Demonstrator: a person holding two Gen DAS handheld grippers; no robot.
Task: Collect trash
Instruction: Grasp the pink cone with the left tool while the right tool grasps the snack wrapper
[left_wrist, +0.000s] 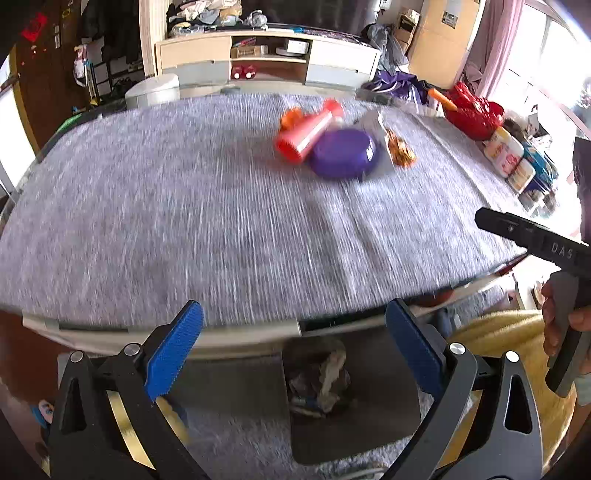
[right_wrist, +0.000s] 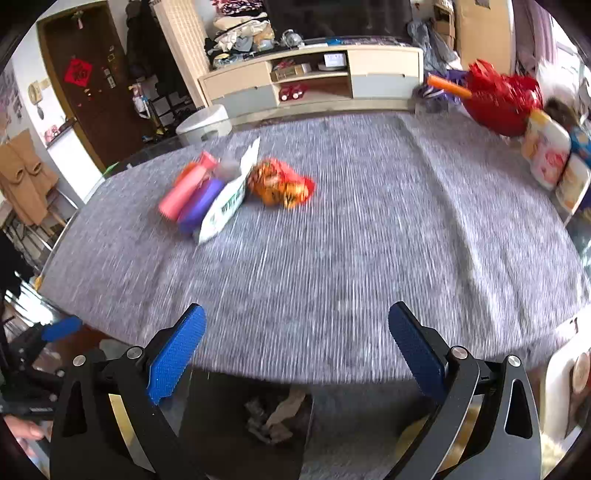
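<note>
A cluster of trash lies on the grey tablecloth (left_wrist: 184, 206): a red-orange tube (left_wrist: 308, 133), a purple round container (left_wrist: 343, 153), a white packet (right_wrist: 225, 206) and an orange snack wrapper (right_wrist: 282, 184). The tube (right_wrist: 184, 190) and purple container (right_wrist: 199, 205) also show in the right wrist view. My left gripper (left_wrist: 293, 345) is open and empty over the table's near edge. My right gripper (right_wrist: 297, 345) is open and empty there too. A dark bin (left_wrist: 373, 417) with crumpled trash stands on the floor below both; it also shows in the right wrist view (right_wrist: 207, 413).
A red bag (right_wrist: 498, 101) and several tins (right_wrist: 546, 155) stand at the table's far right edge. A white stool (right_wrist: 205, 123) and a TV cabinet (right_wrist: 314, 74) lie beyond the table. Both views are motion-blurred.
</note>
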